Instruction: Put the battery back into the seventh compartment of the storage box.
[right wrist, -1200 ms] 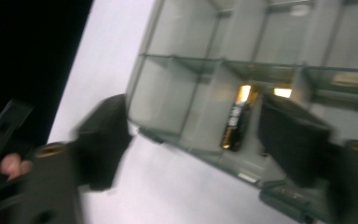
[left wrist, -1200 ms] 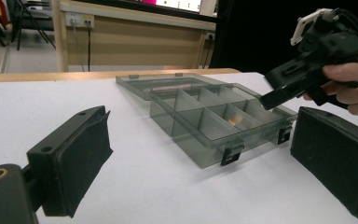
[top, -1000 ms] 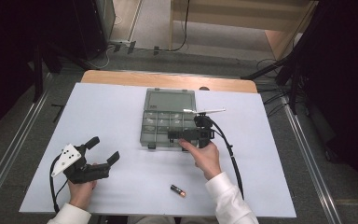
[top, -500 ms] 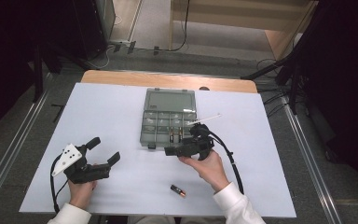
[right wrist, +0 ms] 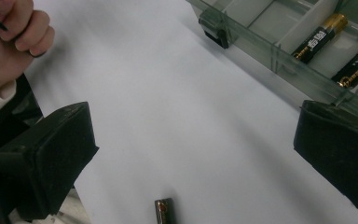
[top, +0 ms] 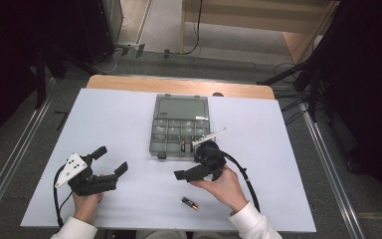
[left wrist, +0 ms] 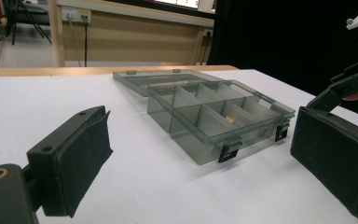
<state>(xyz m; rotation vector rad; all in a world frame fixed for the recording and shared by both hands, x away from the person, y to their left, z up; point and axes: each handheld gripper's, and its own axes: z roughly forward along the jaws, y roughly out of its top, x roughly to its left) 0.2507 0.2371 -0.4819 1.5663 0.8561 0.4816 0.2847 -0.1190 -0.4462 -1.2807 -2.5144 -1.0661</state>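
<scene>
Holding both tools, we keep the left gripper (top: 110,160) and right gripper (top: 189,168) spread wide and empty. One battery (top: 189,203) lies just before the right jaws; beyond them, the open organizer box (top: 180,126) contains more batteries (right wrist: 319,38).

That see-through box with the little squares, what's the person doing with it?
A person holds a black gripper in each hand. The right gripper, open and holding nothing, is near a black-and-gold battery lying loose on the white table. Two more batteries already lie in the open clear plastic box. The left gripper waits open.
</scene>
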